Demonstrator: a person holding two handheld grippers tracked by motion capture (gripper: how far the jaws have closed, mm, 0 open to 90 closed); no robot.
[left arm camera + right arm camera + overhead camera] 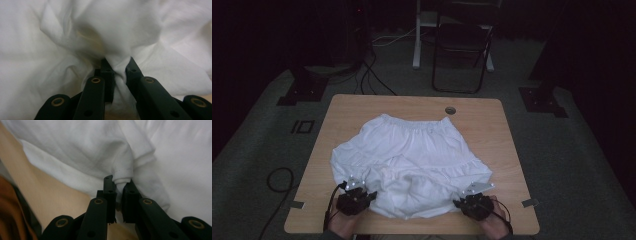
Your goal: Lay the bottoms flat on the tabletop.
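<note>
At the table's near edge: left gripper [355,196] and right gripper [476,201], each clamped on a bunched hem of the white skirt [412,150]. Step judged: folding, hem lifted toward waistband [414,121]. Next move wants both grippers raised level. Beyond: bare table [362,105], ample room.

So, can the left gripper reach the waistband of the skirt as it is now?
Probably not at once: the left gripper is shut on the near hem of the skirt, and the waistband lies at the far side. Nothing blocks the way, but it must let go first.
</note>
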